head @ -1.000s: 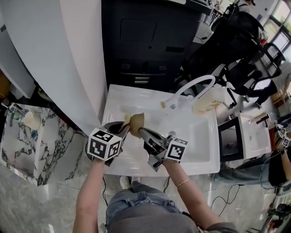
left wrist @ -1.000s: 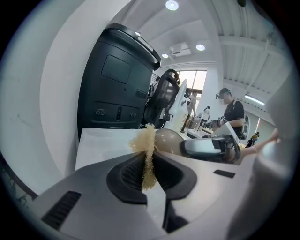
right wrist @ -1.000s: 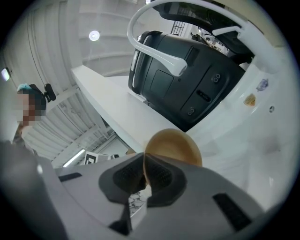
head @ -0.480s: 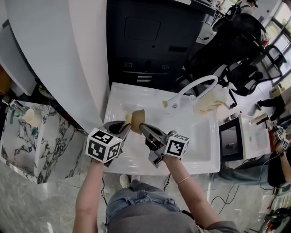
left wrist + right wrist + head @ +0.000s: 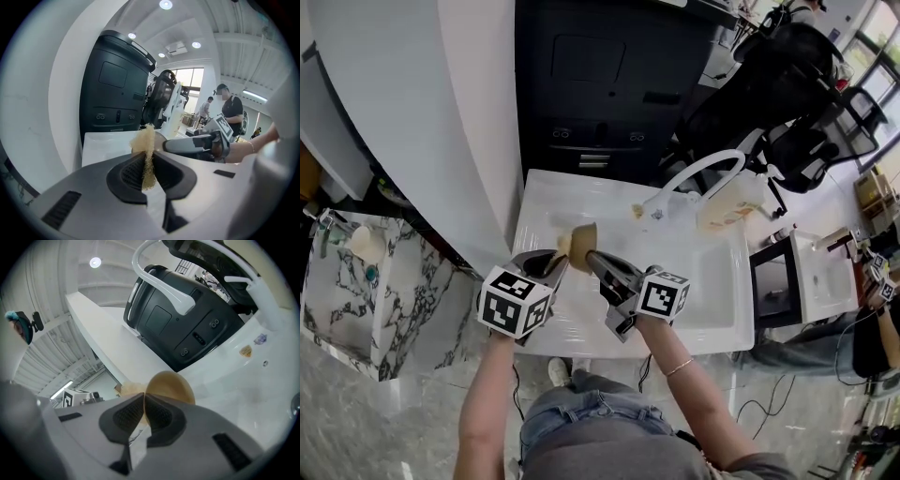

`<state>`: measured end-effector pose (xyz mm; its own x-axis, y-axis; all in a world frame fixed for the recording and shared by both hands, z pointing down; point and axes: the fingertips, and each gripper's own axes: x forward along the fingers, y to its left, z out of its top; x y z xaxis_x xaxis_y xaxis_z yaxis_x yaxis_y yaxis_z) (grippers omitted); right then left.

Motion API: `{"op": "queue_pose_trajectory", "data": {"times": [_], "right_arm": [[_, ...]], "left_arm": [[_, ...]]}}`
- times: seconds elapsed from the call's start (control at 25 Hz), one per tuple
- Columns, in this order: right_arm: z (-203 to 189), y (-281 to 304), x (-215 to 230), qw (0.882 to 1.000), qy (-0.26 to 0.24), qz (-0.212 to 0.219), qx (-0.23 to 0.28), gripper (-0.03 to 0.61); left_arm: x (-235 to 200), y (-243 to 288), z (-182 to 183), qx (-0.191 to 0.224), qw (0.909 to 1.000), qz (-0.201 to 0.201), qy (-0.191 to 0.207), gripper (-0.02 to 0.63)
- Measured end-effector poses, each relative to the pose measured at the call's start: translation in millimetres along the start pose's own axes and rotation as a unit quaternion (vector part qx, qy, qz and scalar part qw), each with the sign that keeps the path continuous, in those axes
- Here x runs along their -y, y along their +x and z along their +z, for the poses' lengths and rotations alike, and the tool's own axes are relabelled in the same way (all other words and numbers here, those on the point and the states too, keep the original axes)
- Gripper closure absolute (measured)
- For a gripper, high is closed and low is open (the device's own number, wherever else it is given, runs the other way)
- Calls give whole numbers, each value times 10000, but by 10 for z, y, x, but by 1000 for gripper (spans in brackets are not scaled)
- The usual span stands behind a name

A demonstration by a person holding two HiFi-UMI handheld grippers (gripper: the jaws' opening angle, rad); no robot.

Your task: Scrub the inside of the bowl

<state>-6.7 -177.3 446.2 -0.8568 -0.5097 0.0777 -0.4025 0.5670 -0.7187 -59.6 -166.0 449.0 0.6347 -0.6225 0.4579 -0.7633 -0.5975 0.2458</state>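
The 2 claws meet above the white sink (image 5: 705, 281). The left claw (image 5: 555, 266) is pinched shut on a tan scrub pad (image 5: 146, 140), held edge-on between its jaws. The right claw (image 5: 594, 262) clamps the rim of the tan bowl (image 5: 172, 386), which is tipped on its side over the basin. The pad presses against the bowl's left side. A white faucet (image 5: 701, 174) arches behind them.

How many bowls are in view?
1: the bowl is clamped in the right gripper's jaws over the sink. A beige thing on the marble counter, left, is too small to tell.
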Motion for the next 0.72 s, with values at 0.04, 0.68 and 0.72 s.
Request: {"op": "queue_pose_trajectory", "data": {"times": [0.04,0.68,0.72], "right_arm": [[5,-2,8,10000,-24,-40,-9,558],[-5,12,212,9912,-951,-654,-653,558],[-13,26,224,9879,-1137,-710,-782,558]], "left_arm": [[7,2,0,0,10000,3,11,568],[245,-157,28,168,9997,-24,150,568],[249,-180,18,179,9997,21,154,568]]}}
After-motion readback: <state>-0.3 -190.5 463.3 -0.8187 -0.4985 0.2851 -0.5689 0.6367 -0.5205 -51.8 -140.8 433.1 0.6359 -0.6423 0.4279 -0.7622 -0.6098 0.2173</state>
